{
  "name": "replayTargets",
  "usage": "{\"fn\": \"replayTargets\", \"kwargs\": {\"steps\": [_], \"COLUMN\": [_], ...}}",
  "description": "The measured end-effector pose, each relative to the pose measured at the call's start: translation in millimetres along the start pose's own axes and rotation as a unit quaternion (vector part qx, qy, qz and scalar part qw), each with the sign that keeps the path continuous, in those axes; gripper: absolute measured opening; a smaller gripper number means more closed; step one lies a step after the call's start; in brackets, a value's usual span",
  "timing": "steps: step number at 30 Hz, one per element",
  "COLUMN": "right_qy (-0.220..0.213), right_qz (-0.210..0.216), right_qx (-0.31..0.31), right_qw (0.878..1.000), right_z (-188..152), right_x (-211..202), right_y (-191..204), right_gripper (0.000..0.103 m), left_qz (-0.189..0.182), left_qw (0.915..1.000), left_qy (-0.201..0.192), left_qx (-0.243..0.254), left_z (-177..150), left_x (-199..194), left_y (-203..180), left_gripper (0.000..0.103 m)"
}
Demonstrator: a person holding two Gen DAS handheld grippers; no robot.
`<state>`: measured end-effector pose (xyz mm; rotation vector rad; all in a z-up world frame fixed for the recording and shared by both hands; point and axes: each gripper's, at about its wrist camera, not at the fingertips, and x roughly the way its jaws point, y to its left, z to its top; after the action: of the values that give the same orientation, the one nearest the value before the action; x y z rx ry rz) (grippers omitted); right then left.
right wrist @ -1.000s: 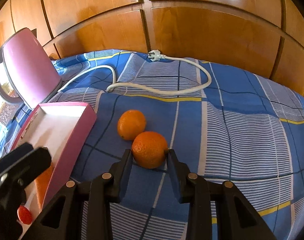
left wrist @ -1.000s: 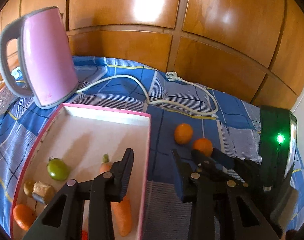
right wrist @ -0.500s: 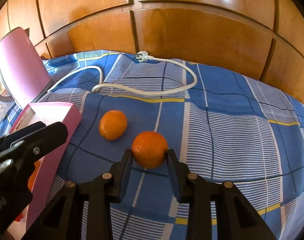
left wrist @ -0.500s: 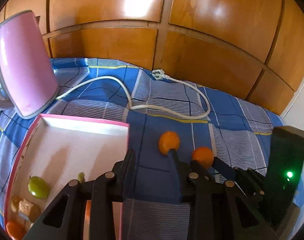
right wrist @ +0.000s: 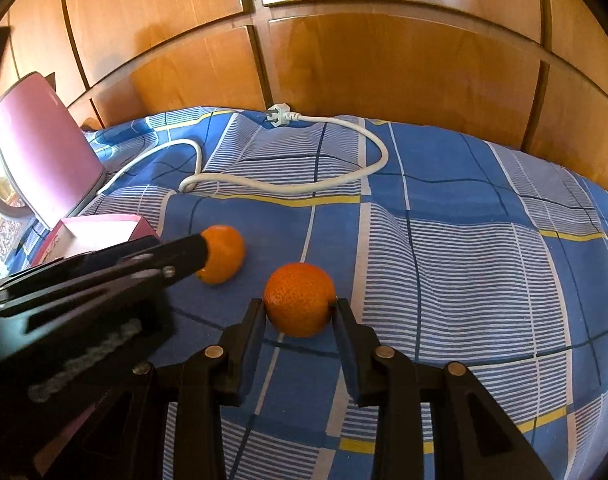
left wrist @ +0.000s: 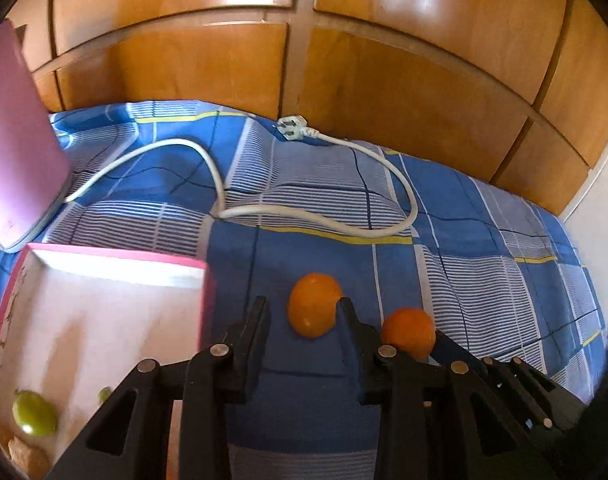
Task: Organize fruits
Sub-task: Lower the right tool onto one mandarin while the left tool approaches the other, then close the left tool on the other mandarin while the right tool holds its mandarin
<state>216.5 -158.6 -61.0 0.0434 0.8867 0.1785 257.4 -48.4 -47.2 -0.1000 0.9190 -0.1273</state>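
Black R gripper (right wrist: 300, 312) pinching orange no. 1 (right wrist: 300, 299), one finger on each side, prob. so fruit can't roll off bumpy cloth. Sitting low on blue check cloth (right wrist: 463, 264), not lifted as far as can tell.

Black L gripper (left wrist: 302, 312) spread wide, reaching round orange no. 2 (left wrist: 313, 304). R finger touching or nearly touching fruit, L finger well apart from it, gap showing. Not squeezing yet. Coming in from tray side, prob. to grab and carry it back.

Lying side by side on cloth, both oranges, near each other, not touching. One gripper for each, likely to save time.

Sitting just left of no. 2, pink tray (left wrist: 116, 258), white inside. Already holding green fruit (left wrist: 34, 418) and a brown lump (left wrist: 24, 452) at near end, so prob. the spot for oranges too; lots of bare floor left.

Standing behind tray, pink kettle (right wrist: 44, 160). Looping across cloth behind oranges, its white cord (right wrist: 304, 188) w/ plug (right wrist: 279, 115) by wood wall. Far enough back, not blocking.
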Motion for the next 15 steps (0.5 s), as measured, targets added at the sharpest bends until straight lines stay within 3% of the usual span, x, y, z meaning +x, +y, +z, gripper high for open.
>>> {"fn": "replayTargets", "kwargs": {"steps": [6, 9, 15], "right_qy": [-0.001, -0.001, -0.001], "right_qz": [0.003, 0.001, -0.013], "right_qx": [0.006, 0.009, 0.026], "right_qw": [1.0, 1.0, 1.0], "right_z": [0.4, 0.8, -0.4], "right_x": [0.7, 0.9, -2.3], "right_y": [-2.2, -2.0, -9.8], "right_gripper": [0.035, 0.035, 0.035], "left_qz": [-0.005, -0.011, -0.016], "left_qw": [1.0, 0.9999, 0.9999], "left_qy": [0.003, 0.001, -0.005], "left_qx": [-0.007, 0.0, 0.0], "left_z": [4.6, 5.2, 0.6], "left_x": [14.1, 17.8, 14.8], "left_y": [0.5, -4.9, -4.4], "left_gripper": [0.037, 0.027, 0.025]}}
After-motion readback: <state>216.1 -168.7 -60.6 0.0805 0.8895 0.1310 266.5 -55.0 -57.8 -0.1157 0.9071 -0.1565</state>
